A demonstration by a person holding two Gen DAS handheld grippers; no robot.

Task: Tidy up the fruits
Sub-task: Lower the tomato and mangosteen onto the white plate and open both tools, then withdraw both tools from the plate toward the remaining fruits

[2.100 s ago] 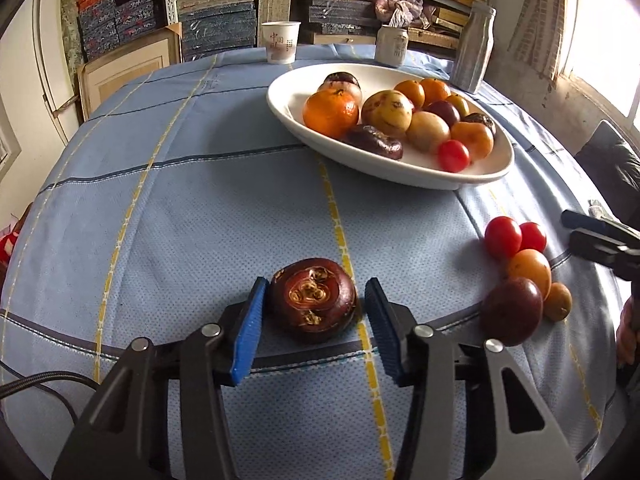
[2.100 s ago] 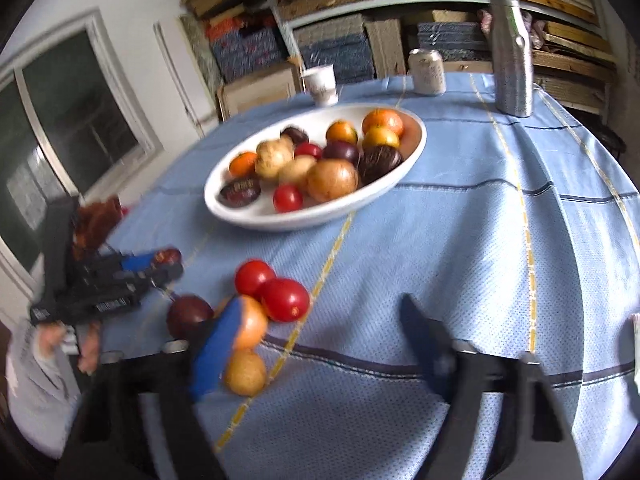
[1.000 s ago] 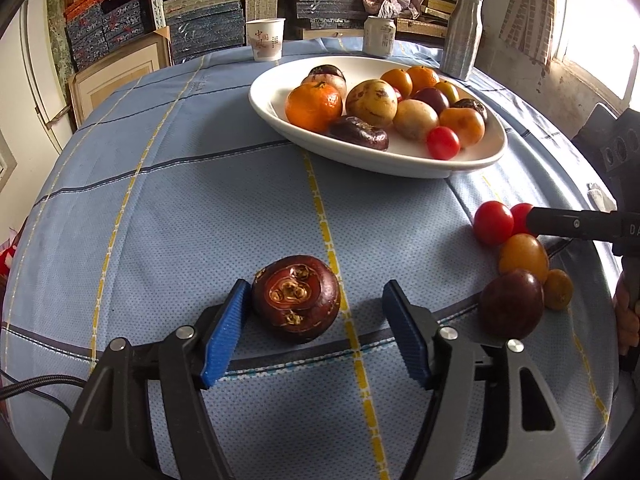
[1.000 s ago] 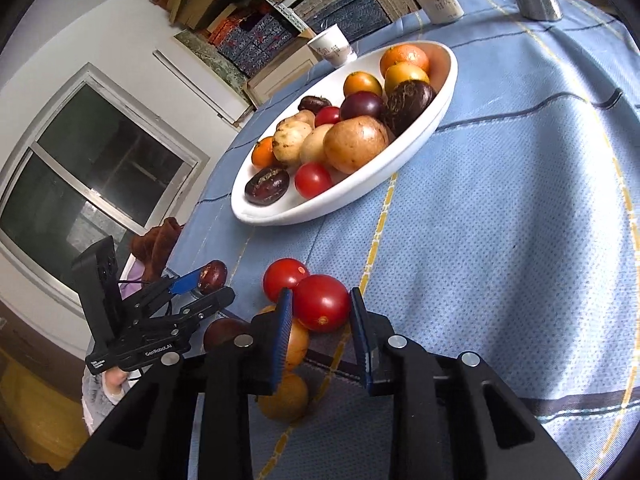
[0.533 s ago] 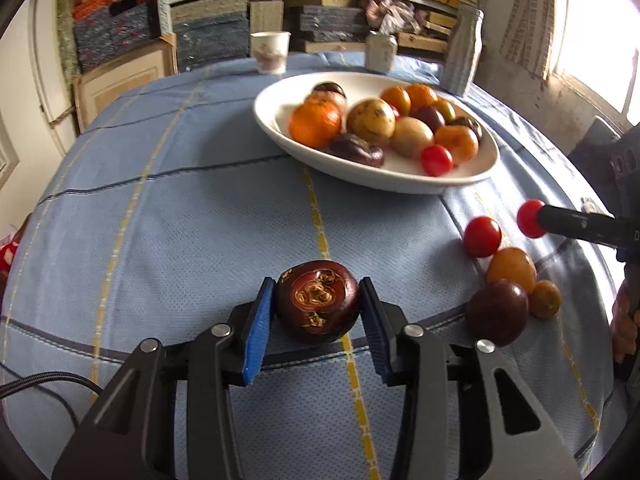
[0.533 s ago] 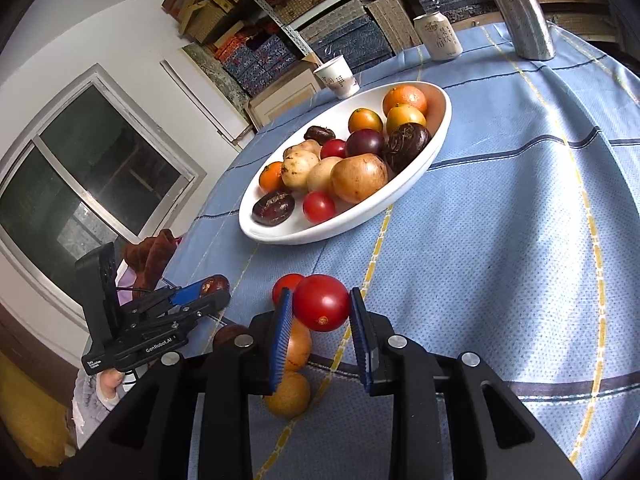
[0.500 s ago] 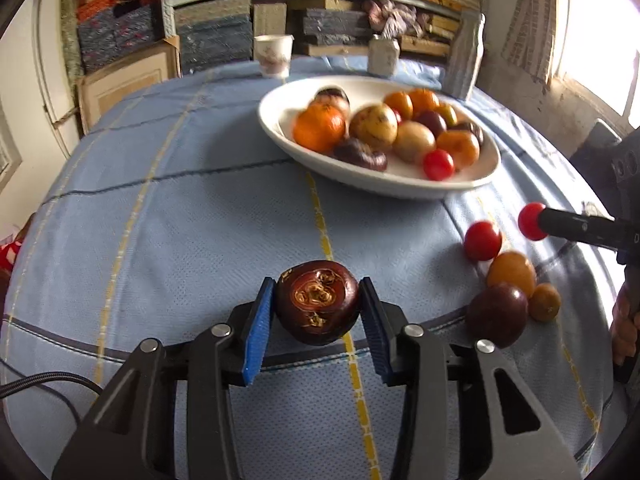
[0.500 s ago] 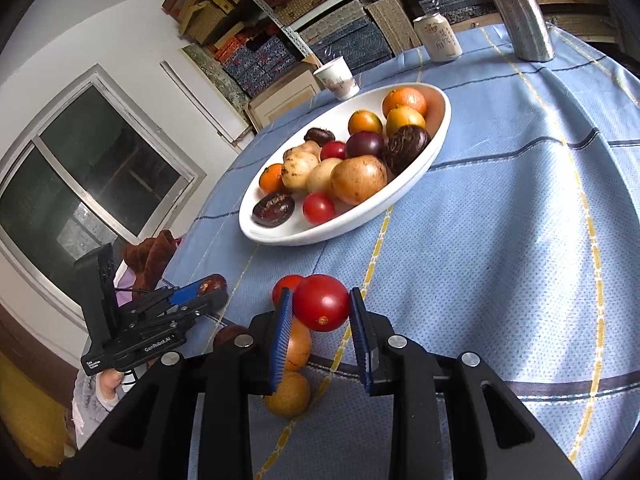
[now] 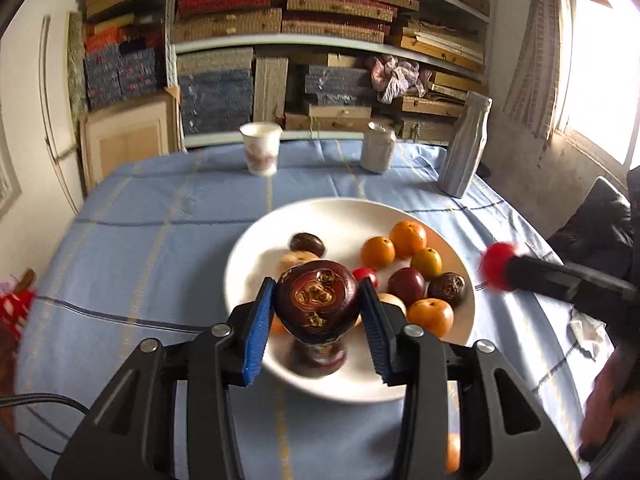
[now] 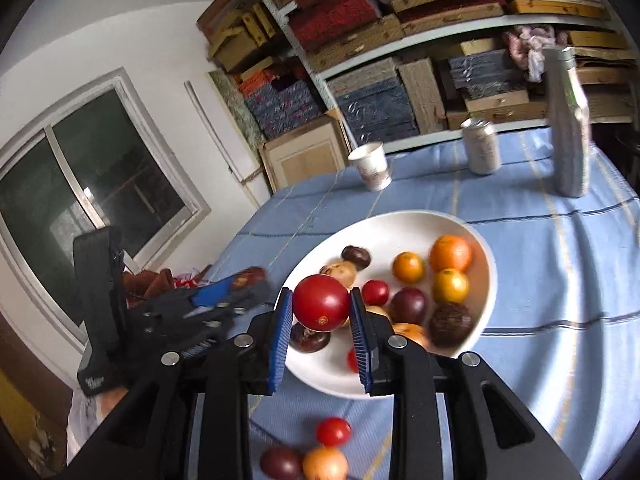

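Left wrist: left gripper (image 9: 316, 306) clamps mangosteen (image 9: 317, 300) above bowl (image 9: 256, 264)

1 white bowl (image 10: 486, 256), 1 paper cup (image 10: 370, 171), 1 can (image 10: 480, 145), 1 silver bottle (image 10: 568, 120).

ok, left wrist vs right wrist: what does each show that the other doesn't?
Left wrist only: the window on the right wall and crumpled paper on the cloth. Right wrist only: three loose fruits still on the tablecloth and the dark sliding window. Both: the white bowl, the mangosteen in the left gripper, the tomato in the right gripper.
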